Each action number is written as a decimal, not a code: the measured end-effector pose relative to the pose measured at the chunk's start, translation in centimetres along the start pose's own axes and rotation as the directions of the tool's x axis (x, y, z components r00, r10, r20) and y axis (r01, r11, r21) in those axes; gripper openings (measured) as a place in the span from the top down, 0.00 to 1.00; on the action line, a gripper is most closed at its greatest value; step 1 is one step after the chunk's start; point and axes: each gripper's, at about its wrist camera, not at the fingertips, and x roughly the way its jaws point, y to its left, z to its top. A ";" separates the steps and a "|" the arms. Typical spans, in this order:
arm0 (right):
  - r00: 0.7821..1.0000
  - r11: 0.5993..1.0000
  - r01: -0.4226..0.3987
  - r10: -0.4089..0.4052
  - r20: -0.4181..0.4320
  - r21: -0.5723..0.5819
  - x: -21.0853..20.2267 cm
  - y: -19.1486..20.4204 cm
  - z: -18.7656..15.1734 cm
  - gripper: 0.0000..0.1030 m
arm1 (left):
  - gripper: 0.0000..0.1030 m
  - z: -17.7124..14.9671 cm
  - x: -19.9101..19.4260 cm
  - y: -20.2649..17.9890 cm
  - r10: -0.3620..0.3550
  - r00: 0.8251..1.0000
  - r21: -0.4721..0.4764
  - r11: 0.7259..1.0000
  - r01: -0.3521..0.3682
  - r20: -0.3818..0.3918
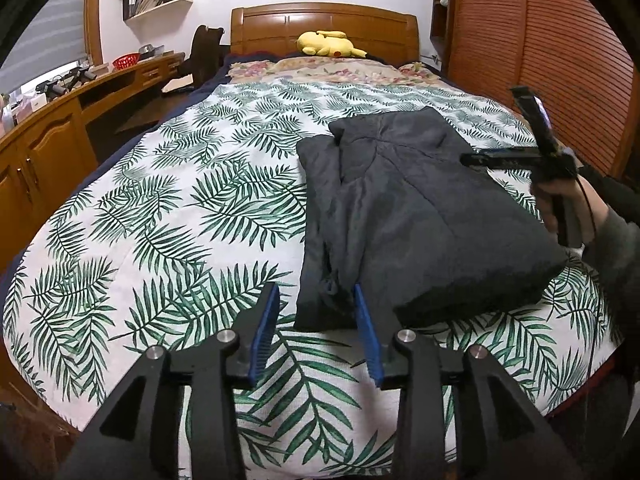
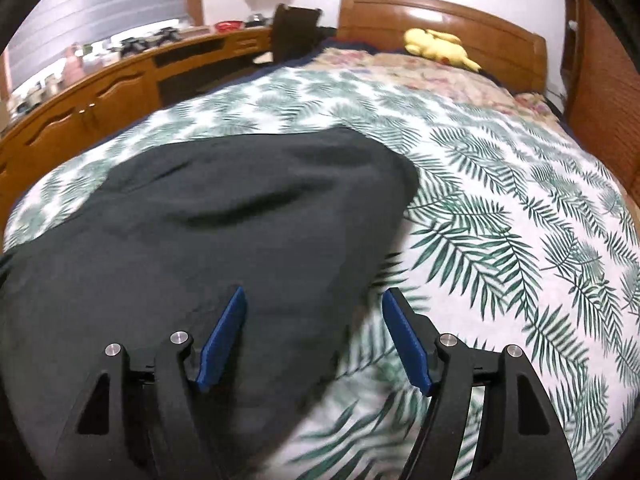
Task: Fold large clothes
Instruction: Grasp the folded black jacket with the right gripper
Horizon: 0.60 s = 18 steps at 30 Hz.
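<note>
on the leaf-print bed, the dark garment lies folded into a compact stack toward the right, and i judge both my left tool and right tool are released, grasping nothing, because the fold is set.

**Over the dark garment's edge**

My right gripper is at the bottom of the frame, jaws apart with nothing pressed between my blue pads. The dark garment fills the left and centre, lying on the leaf-print cover. A yellow plush sits upper right.
</note>
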 end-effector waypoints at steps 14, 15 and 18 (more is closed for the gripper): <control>0.994 0.989 -0.104 0.106 -0.013 0.106 5.7 -2.8 2.3 0.12 | 0.61 -0.7 -0.1 -0.5 -0.013 0.999 -0.001 1.000 0.013 -0.039; 0.994 0.990 -0.105 0.106 -0.011 0.096 5.8 -2.6 2.0 0.12 | 0.61 -0.8 -0.2 -0.5 -0.009 0.999 0.000 1.000 0.009 -0.046; 0.995 0.992 -0.102 0.103 -0.016 0.077 5.8 -2.2 2.0 0.12 | 0.61 -1.0 0.3 -0.5 0.001 0.998 -0.004 1.000 -0.001 -0.064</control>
